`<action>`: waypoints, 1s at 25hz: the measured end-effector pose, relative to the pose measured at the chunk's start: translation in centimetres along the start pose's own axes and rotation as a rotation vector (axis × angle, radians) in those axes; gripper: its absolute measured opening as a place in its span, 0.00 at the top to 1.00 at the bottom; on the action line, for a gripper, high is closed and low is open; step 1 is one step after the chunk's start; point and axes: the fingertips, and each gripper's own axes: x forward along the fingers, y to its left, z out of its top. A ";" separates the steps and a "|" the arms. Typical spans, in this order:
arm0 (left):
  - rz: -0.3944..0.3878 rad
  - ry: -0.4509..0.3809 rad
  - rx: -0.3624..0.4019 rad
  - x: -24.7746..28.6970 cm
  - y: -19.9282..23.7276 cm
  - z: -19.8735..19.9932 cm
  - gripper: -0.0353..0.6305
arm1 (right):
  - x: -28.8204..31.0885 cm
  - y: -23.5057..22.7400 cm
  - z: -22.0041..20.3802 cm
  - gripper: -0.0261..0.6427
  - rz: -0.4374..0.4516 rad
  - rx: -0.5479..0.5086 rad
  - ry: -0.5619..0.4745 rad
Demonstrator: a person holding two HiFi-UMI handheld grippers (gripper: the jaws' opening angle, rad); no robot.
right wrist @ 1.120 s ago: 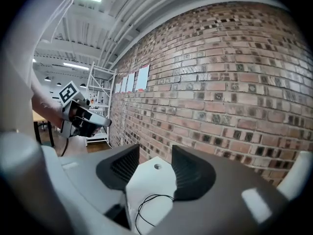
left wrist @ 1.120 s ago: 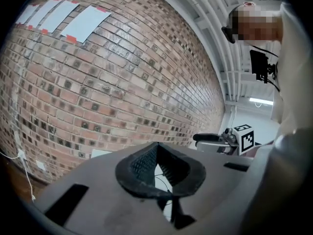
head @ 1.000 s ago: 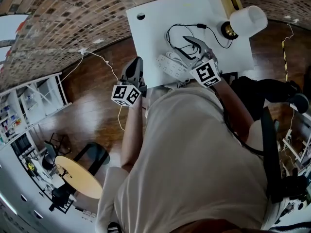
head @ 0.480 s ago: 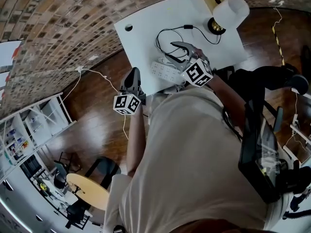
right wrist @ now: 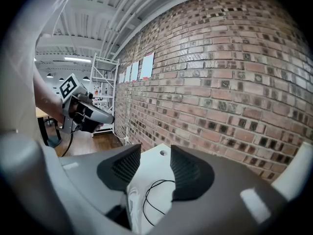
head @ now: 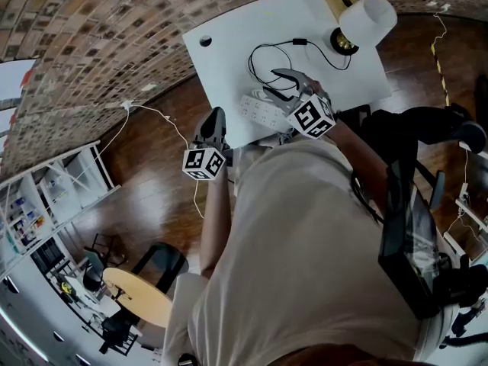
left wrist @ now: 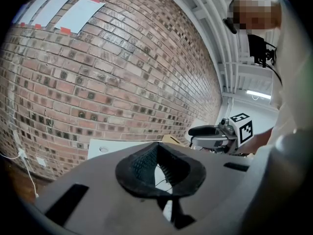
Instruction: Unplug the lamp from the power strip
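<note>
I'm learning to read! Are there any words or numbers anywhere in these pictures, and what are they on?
No words or numbers can be read anywhere.
Left cube, right cube: black-and-white square patterns, not letters.
Papers on the brick wall: no print shows.
Shelves: their contents are too small to read.

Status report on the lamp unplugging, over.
Left claw shut, empty, at the table edge. Right claw open, jaws just narrowing, nothing between, near the power strip. Lamp cord runs toward the strip, untouched. Nothing seen blocking.
</note>
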 end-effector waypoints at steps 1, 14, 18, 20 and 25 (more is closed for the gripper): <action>0.000 0.002 -0.002 0.0 0.0 -0.2 0.94 | 0.0 0.1 -0.2 0.69 0.001 0.003 0.004; -0.031 0.017 -0.029 -0.3 0.0 -1.0 0.94 | 0.5 -0.1 -1.1 0.73 -0.040 0.038 0.019; -0.046 0.020 -0.023 -1.2 0.9 -1.0 0.94 | 1.2 0.5 -0.8 0.74 -0.055 0.049 0.029; -0.043 0.019 -0.035 -1.8 1.8 -1.2 0.94 | 1.6 1.1 -0.7 0.74 -0.060 0.053 0.035; -0.066 0.014 -0.050 -3.9 2.9 -1.1 0.94 | 2.9 3.0 0.2 0.74 -0.077 0.059 0.052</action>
